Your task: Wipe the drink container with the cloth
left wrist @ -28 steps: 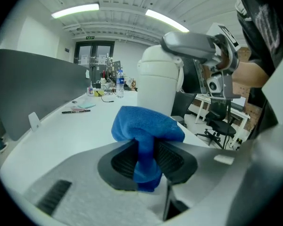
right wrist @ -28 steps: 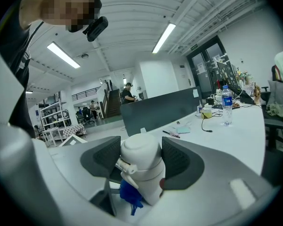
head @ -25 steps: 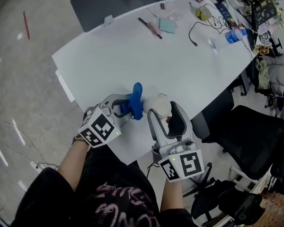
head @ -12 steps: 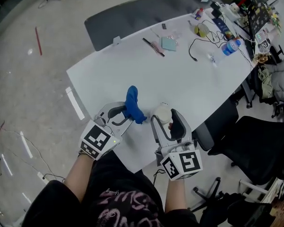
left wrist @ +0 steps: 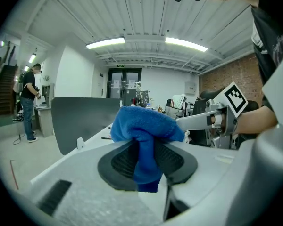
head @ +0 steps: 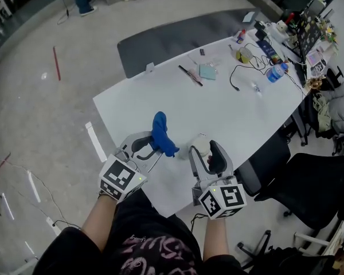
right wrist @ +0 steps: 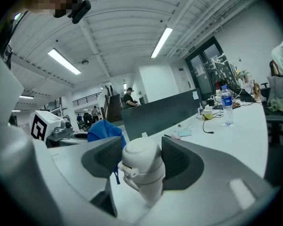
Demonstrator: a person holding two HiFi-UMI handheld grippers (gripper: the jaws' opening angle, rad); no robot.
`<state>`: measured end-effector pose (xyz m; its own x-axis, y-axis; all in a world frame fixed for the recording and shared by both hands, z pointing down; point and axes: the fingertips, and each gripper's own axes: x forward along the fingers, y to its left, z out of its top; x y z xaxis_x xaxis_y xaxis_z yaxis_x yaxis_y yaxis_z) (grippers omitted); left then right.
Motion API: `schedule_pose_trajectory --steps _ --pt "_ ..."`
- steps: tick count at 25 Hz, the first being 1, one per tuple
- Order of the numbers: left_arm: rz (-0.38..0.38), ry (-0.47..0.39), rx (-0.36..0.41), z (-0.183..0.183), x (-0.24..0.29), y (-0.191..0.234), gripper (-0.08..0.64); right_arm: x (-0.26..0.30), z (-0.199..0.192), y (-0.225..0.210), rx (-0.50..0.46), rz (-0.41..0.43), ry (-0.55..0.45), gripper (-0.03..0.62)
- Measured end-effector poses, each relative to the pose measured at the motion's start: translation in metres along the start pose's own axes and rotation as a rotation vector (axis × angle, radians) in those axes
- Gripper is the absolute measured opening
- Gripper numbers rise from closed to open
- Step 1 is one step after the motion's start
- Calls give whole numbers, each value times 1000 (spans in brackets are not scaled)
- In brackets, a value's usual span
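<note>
Right gripper is clamping a smooth white plastic drink container round its body, probably light and slick; left gripper is pinching a soft blue cloth mid-fold.

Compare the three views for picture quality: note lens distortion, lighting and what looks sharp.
Head view: even overhead light, no harsh shadows, white table edges bowed by the wide lens. Left gripper view: heavy fisheye with black corners, ceiling strip lights glaring, blue cloth crisp. Right gripper view: same fisheye, white drink container clear at centre, distant people tiny and indistinct.
</note>
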<state>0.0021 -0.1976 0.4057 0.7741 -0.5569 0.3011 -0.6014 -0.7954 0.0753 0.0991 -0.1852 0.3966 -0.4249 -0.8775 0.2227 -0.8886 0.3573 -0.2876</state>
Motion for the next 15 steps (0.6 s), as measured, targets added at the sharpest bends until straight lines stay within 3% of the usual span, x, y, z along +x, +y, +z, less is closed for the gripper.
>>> schedule_pose_trajectory --steps 7,15 --pt "28 -28 21 19 -10 -2 100 -12 17 5 -30 -2 -41 225" --pt "51 -51 50 35 -20 -15 100 -32 26 6 -58 -44 -72 103"
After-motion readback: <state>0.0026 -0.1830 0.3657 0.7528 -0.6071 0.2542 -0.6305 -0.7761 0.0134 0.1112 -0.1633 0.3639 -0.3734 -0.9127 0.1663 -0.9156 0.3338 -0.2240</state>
